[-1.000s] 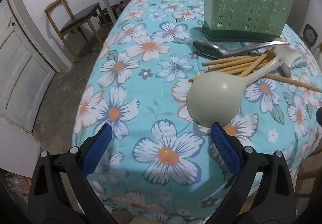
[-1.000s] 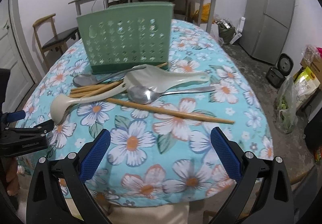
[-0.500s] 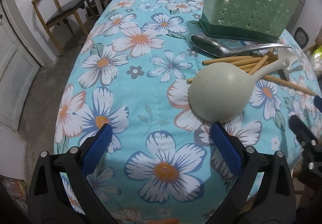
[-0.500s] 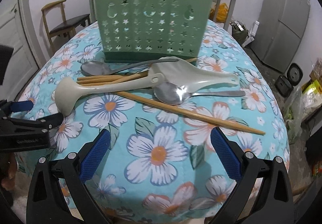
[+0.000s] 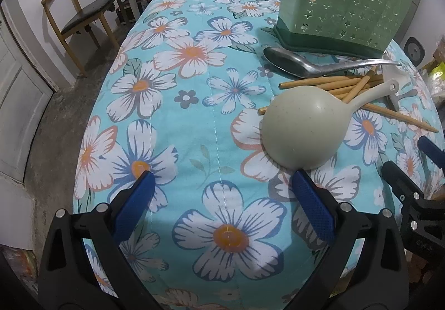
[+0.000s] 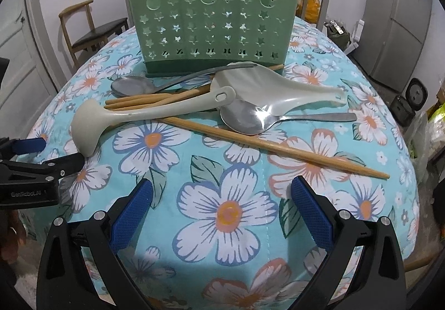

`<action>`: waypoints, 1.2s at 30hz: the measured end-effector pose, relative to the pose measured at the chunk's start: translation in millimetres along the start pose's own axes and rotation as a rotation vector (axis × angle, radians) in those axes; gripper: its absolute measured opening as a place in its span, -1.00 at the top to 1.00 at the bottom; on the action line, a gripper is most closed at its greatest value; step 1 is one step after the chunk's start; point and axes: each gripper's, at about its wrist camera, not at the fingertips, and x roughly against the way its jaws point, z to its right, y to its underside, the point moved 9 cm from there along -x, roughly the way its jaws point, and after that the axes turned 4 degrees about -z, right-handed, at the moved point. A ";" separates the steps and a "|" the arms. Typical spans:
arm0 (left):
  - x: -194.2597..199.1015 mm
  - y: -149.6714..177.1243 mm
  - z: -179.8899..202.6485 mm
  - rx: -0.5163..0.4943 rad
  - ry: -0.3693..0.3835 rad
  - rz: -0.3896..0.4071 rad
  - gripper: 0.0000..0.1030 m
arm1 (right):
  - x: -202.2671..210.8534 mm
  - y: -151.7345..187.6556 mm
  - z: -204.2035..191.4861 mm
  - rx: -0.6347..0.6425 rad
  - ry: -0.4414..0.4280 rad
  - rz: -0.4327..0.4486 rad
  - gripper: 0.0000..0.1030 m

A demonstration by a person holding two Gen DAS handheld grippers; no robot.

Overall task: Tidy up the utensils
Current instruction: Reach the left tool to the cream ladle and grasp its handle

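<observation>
**Both grippers closer in, nothing held yet**

Since a second ago you have brought both grippers in over the near edge of the table, and the utensils now sit nearer the fingers. Your left gripper has its jaws spread wide and empty; its right fingertip is just beside the upturned bowl of the pale ladle, though contact is unclear. Your right gripper is equally wide open, holding nothing, over bare flowered cloth. Ahead lie the chopsticks, a steel spoon, a pale rice paddle and a second steel spoon, piled together in front of the green holder, which stands upright toward the table's far side.
</observation>
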 end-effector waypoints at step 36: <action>29.5 -21.6 68.1 -0.416 0.054 0.277 -0.54 | -4.4 -3.0 10.9 -0.053 0.000 -0.005 -0.88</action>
